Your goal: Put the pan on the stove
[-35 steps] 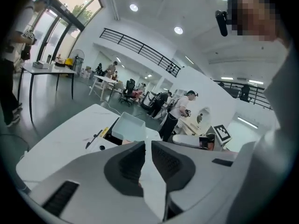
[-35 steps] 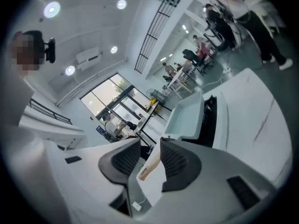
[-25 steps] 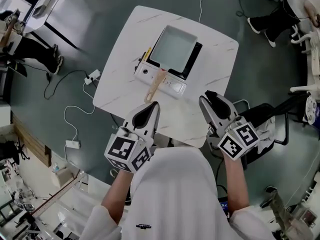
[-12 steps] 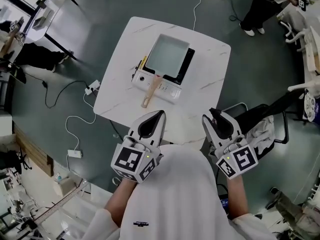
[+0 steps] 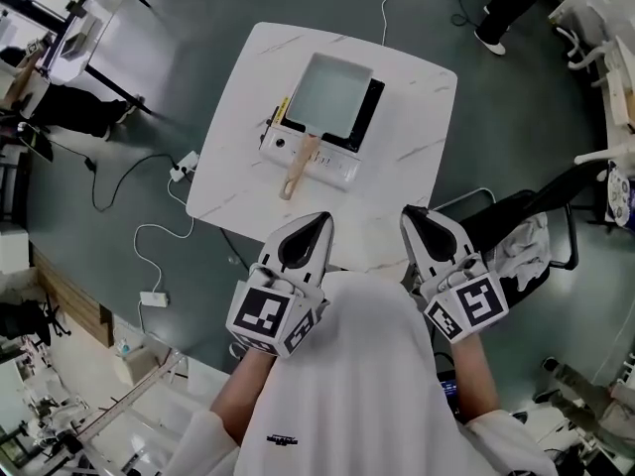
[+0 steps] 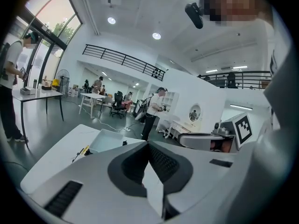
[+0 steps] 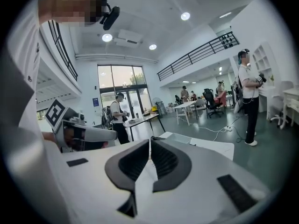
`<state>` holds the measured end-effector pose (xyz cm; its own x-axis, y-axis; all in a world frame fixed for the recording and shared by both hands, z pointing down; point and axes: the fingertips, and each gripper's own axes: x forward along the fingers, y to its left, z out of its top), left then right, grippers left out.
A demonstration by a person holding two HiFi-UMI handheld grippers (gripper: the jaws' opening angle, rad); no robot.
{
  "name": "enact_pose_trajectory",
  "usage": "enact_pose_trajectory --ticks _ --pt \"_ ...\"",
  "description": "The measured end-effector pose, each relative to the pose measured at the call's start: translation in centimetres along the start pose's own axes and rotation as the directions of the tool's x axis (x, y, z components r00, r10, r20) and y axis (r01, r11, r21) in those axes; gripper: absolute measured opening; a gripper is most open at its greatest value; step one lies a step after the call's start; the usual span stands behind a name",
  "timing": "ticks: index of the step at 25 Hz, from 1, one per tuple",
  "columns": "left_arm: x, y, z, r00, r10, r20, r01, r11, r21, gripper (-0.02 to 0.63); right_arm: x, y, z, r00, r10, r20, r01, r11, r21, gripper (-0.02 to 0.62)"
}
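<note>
A rectangular pale pan (image 5: 329,93) with a wooden handle (image 5: 297,167) sits on a portable stove (image 5: 337,167) on the white marble table (image 5: 417,137). Both grippers hover near my body, off the table's near edge and well short of the handle. My left gripper (image 5: 318,219) is shut and empty; its jaws (image 6: 148,143) meet, with the pan (image 6: 110,141) far ahead. My right gripper (image 5: 411,214) has just been closing, and its jaws (image 7: 149,140) now touch with nothing between them.
A power strip (image 5: 185,155) and cables lie on the floor left of the table. A chair draped with cloth (image 5: 524,238) stands at the right. Other tables (image 5: 69,18) and several people fill the room beyond.
Both grippers have drawn back from the table toward my body and rolled a little. The right gripper's jaws, open before, have closed. The pan and stove have not moved.
</note>
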<state>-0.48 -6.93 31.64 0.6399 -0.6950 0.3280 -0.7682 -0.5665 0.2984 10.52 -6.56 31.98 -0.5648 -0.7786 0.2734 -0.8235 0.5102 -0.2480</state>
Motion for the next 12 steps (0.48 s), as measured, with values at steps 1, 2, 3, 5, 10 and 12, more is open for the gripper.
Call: enact_pose_trajectory --ticks 1,2,3,5,10,12 --pt "-0.08 -0.07 -0.09 1.000 -0.001 0.000 0.001 1.000 0.000 0.000 -0.04 0.02 0.09 1.000 -0.001 0.001 0.001 1.000 0.000 0.017" --pt "-0.12 -0.16 -0.15 1.000 -0.003 0.000 0.003 1.000 -0.001 0.000 -0.10 0.08 0.20 1.000 0.000 0.000 0.000 1.000 -0.003 0.017" --pt "-0.10 -0.27 -0.17 1.000 -0.005 -0.001 0.005 1.000 -0.001 0.000 -0.14 0.17 0.30 1.000 0.003 -0.003 -0.003 1.000 -0.010 0.007" --pt "0.00 -0.49 -0.23 1.000 -0.009 -0.004 0.009 1.000 0.000 0.000 -0.16 0.36 0.35 1.000 0.013 -0.016 -0.013 1.000 -0.024 0.005" --pt "-0.10 -0.46 0.21 1.000 -0.003 0.003 0.003 1.000 -0.002 0.000 -0.25 0.36 0.53 1.000 0.014 -0.022 -0.015 1.000 -0.019 0.006" --pt "-0.19 -0.34 0.34 1.000 0.001 0.009 -0.001 1.000 -0.004 0.000 -0.28 0.40 0.56 1.000 0.013 -0.017 -0.013 1.000 -0.013 0.005"
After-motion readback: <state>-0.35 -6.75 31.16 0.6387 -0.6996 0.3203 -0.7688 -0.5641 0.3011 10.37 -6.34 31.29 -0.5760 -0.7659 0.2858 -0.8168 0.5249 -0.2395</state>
